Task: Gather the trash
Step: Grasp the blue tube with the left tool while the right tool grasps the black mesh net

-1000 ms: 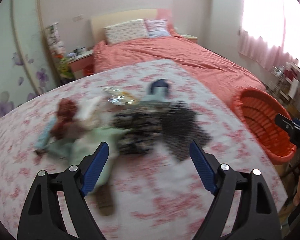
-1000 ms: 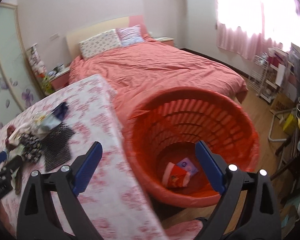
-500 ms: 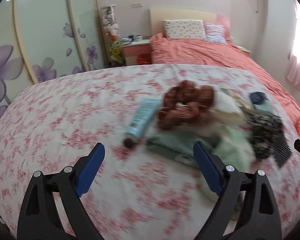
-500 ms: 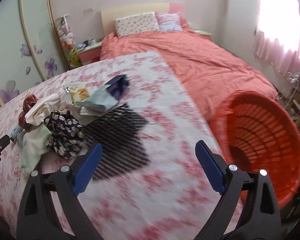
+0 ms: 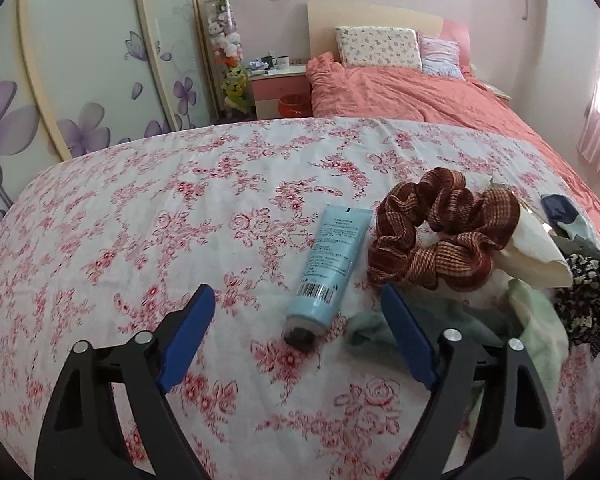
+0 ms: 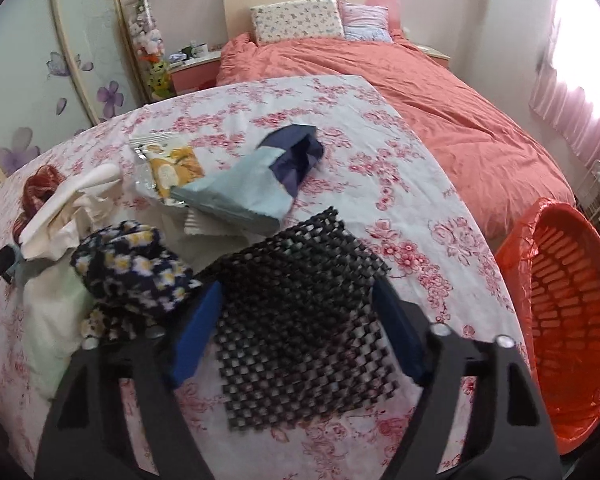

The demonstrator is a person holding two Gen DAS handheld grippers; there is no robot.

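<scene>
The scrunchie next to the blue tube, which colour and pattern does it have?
The scrunchie is reddish-brown plaid, clearest in the left wrist view.

Left gripper is angling downward with jaws spread wide and empty; right gripper is tilting down, jaws just narrowing.

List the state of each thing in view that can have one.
Left gripper: open, empty.
Right gripper: open, jaws just been closing, over the black mesh mat.
Blue tube: capped, lying flat.
Yellow snack wrapper: torn open, flat.
Orange basket: tilted, lined with a bag.
</scene>
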